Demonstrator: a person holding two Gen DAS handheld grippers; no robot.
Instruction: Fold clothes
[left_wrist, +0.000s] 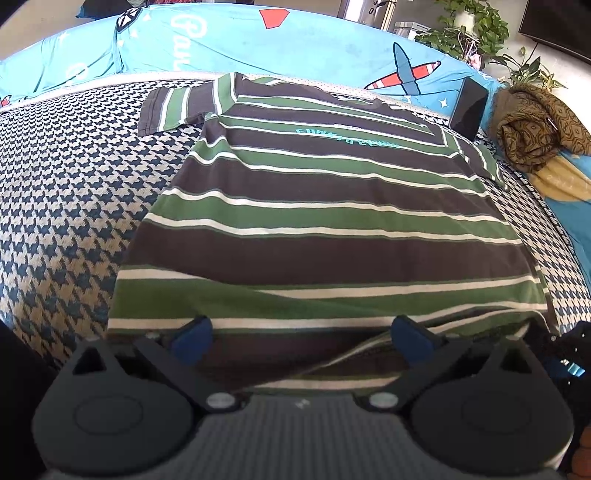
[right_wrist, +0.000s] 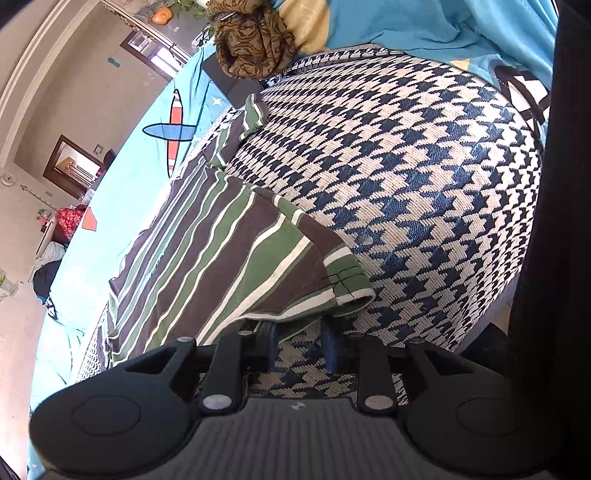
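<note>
A T-shirt striped green, brown and white lies flat on a houndstooth cloth, its collar at the far end and one sleeve spread to the left. My left gripper stands wide open over the near hem, with nothing pinched between its blue pads. In the right wrist view the shirt runs off to the left, and its near corner lies slightly raised just ahead of my right gripper. That gripper's jaws stand a little apart; only houndstooth cloth shows in the gap, and the hem overlaps the left fingertip.
A light blue sheet printed with aeroplanes lies beyond the houndstooth cloth. A dark phone-like slab and a bundled brown scarf sit at the far right corner, and the scarf also shows in the right wrist view. Potted plants stand behind.
</note>
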